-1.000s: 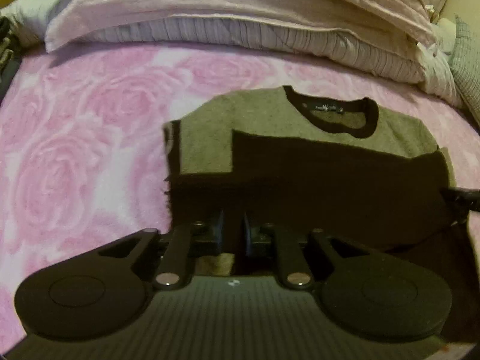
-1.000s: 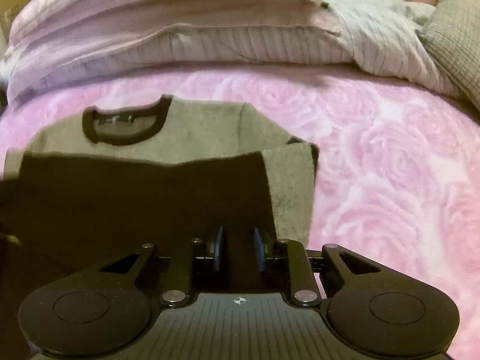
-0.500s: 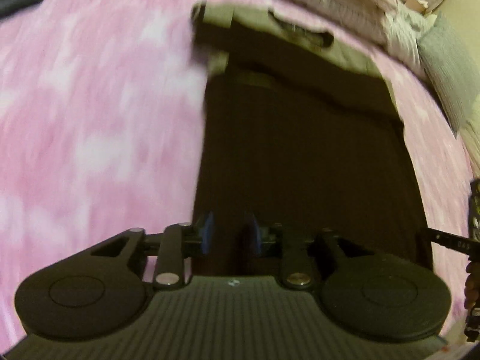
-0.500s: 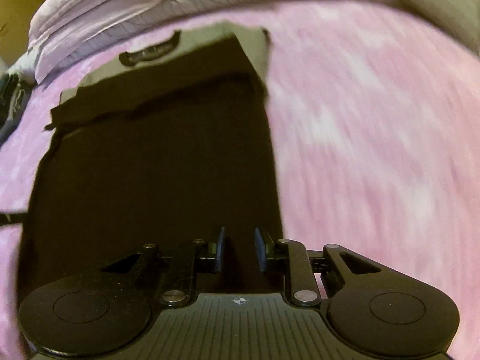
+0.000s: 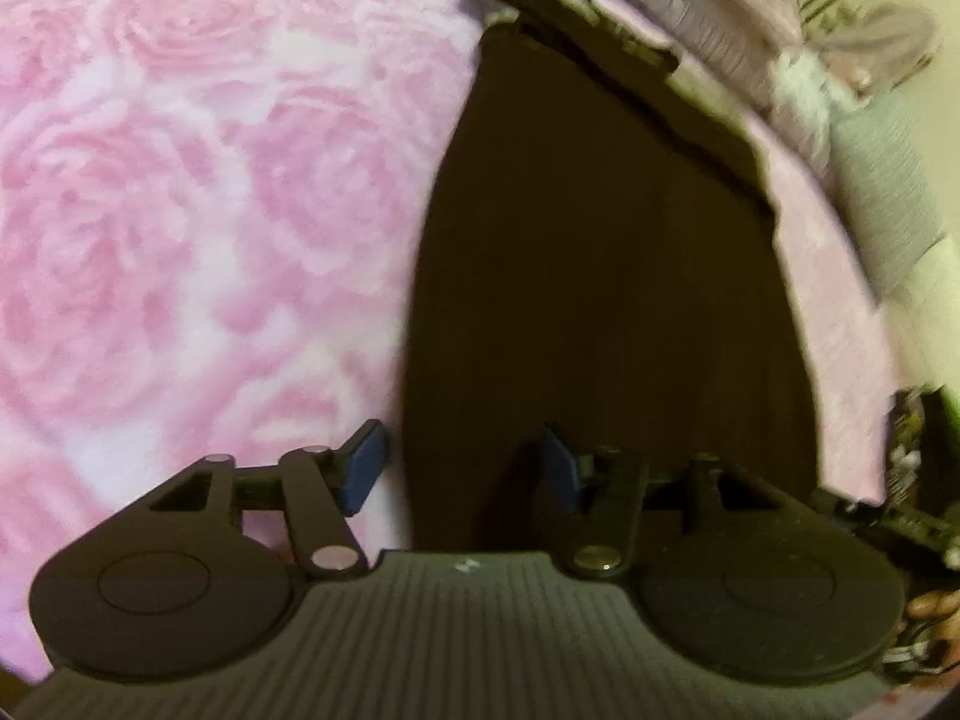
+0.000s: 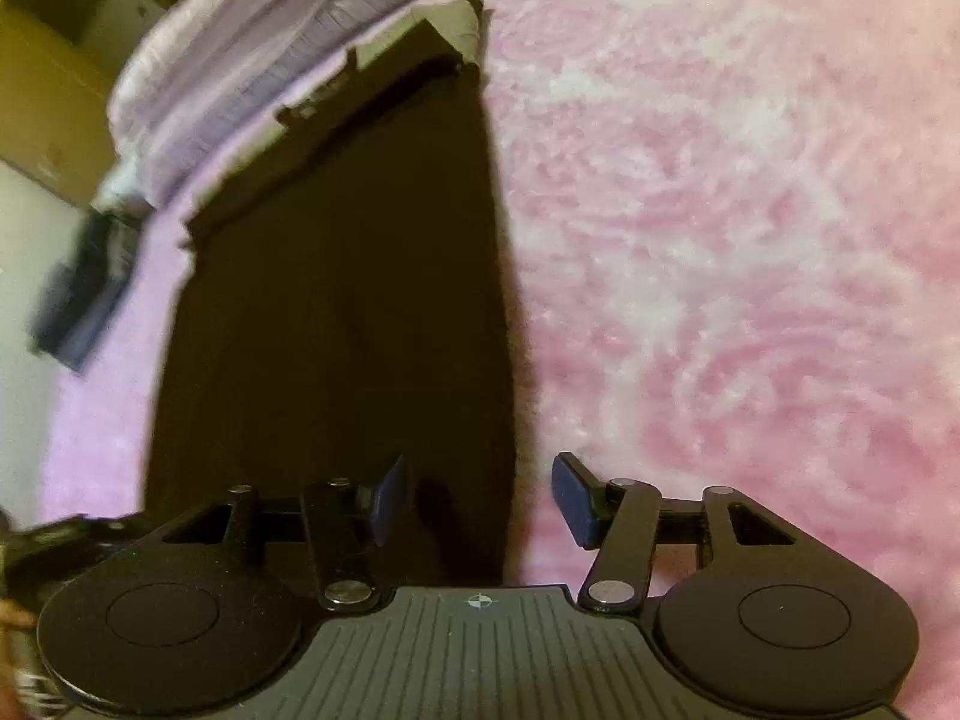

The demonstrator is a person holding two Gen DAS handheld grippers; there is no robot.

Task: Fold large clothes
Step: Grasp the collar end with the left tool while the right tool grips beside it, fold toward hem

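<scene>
A dark brown sweater (image 5: 600, 276) lies flat on the pink rose bedspread, its dark lower half folded up over the grey collar end (image 5: 576, 6) at the far side. My left gripper (image 5: 462, 468) is open just above the near left edge of the fold, nothing between its blue pads. In the right wrist view the same sweater (image 6: 342, 312) stretches away, and my right gripper (image 6: 480, 498) is open over its near right edge, also empty.
The pink rose bedspread (image 5: 180, 210) extends widely left of the sweater and right of it (image 6: 750, 240). Striped bedding and pillows (image 6: 270, 42) are heaped past the collar. A grey cushion (image 5: 882, 192) lies at the far right.
Both grippers, shut on the sweater's hem a second ago, carried it up toward the collar, pulled back toward the near fold and opened. The fabric now lies flat.
</scene>
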